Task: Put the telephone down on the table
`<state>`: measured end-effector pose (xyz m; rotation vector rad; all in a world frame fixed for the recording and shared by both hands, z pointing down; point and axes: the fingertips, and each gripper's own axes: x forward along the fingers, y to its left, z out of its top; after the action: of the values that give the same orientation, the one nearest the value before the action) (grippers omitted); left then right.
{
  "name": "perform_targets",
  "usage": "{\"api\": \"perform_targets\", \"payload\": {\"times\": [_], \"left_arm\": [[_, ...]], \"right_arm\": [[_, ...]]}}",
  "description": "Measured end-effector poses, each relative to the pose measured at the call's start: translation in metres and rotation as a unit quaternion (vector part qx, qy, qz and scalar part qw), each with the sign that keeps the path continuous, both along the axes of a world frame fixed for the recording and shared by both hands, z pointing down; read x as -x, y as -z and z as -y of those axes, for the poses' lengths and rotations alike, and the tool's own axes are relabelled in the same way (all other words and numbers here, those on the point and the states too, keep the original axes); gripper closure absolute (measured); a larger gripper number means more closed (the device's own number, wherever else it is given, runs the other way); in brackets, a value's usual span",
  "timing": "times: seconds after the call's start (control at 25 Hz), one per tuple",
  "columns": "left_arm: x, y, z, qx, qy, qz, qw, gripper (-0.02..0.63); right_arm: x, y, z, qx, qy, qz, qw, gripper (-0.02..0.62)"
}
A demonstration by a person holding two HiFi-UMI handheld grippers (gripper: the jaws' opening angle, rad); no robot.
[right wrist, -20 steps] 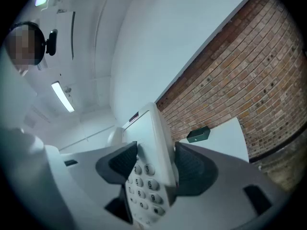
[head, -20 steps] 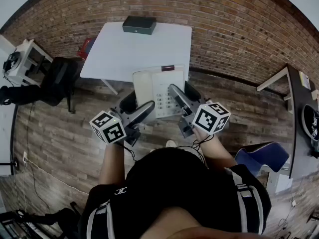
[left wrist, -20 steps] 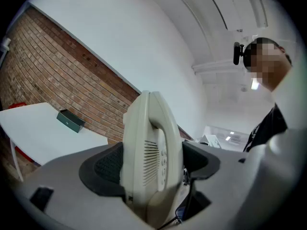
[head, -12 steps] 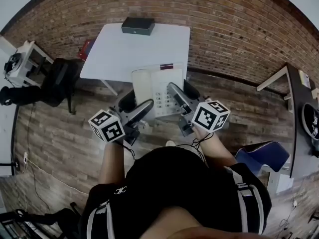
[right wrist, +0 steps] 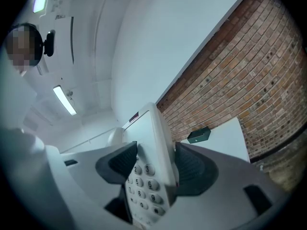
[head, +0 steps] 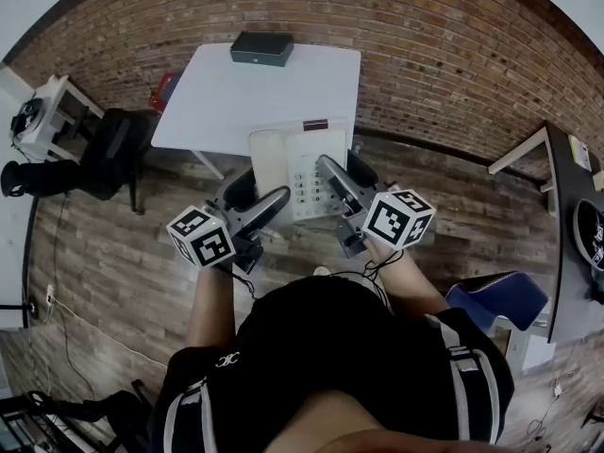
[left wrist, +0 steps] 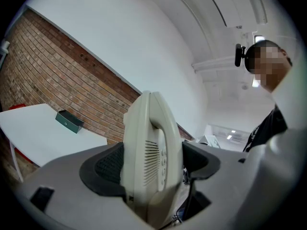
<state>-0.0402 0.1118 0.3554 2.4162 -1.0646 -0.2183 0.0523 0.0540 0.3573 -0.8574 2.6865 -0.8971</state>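
A cream-white desk telephone with a keypad is held in the air between both grippers, over the wooden floor just short of the white table. My left gripper is shut on its handset side, and my right gripper is shut on its keypad side. In the left gripper view the telephone stands on edge with the dark pads pressed against it. The right gripper view shows the number keys of the telephone between the pads.
A dark green box lies at the table's far edge by the brick wall. A black chair and a shelf stand at the left. A blue chair and a dark desk are at the right.
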Motion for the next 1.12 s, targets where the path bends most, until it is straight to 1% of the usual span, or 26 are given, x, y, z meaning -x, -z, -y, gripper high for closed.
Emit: {"api": "perform_targets", "payload": {"times": [0.12, 0.48, 0.64, 0.84, 1.12], "left_arm": [[-0.001, -0.002, 0.003, -0.001, 0.003, 0.002, 1.0, 0.229], [-0.023, -0.003, 0.018, -0.009, 0.026, 0.001, 0.9996, 0.229], [-0.027, -0.001, 0.026, -0.01, 0.027, 0.007, 0.9996, 0.229], [-0.022, 0.002, 0.037, -0.015, 0.028, 0.015, 0.9994, 0.229], [0.005, -0.004, 0.065, -0.014, 0.033, 0.013, 0.9993, 0.229]], "right_arm": [[0.0, -0.001, 0.004, -0.004, 0.005, -0.001, 1.0, 0.374], [-0.02, 0.001, 0.024, -0.014, 0.032, -0.006, 0.999, 0.374], [-0.022, 0.005, 0.032, -0.024, 0.04, -0.008, 0.999, 0.374], [-0.016, 0.006, 0.043, -0.026, 0.044, 0.002, 0.999, 0.374], [0.012, 0.003, 0.072, -0.03, 0.053, -0.004, 0.998, 0.374]]}}
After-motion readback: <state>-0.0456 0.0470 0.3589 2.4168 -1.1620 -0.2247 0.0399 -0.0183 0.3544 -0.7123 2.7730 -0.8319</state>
